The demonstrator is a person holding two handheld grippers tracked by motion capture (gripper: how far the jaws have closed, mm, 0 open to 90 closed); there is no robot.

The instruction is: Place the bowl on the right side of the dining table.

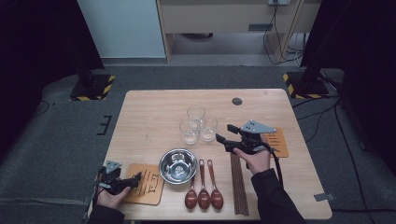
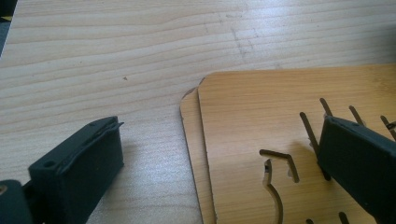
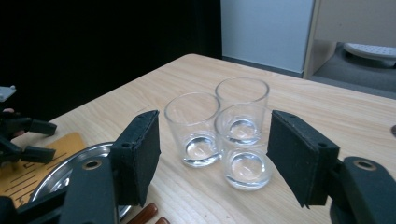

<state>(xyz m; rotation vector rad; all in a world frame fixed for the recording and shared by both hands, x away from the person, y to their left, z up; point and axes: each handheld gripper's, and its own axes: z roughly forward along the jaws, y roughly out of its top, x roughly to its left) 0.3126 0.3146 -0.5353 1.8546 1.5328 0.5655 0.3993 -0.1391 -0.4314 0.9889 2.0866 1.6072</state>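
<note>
While the right gripper comes near with its jaws wide and holding nothing, 3 glasses stand together mid-table. They look hard, slippery and breakable; grab the nearest one by its sides.

A: From where is the high view taken?

B: From above the near edge, facing forward and down; the whole surface and the floor beyond are taken in.

A: And the gripper views?

B: The left gripper view is held low and very close over the wooden mats. The right gripper view is aimed level at the glasses. The steel bowl and glasses are shared with the high view.
</note>
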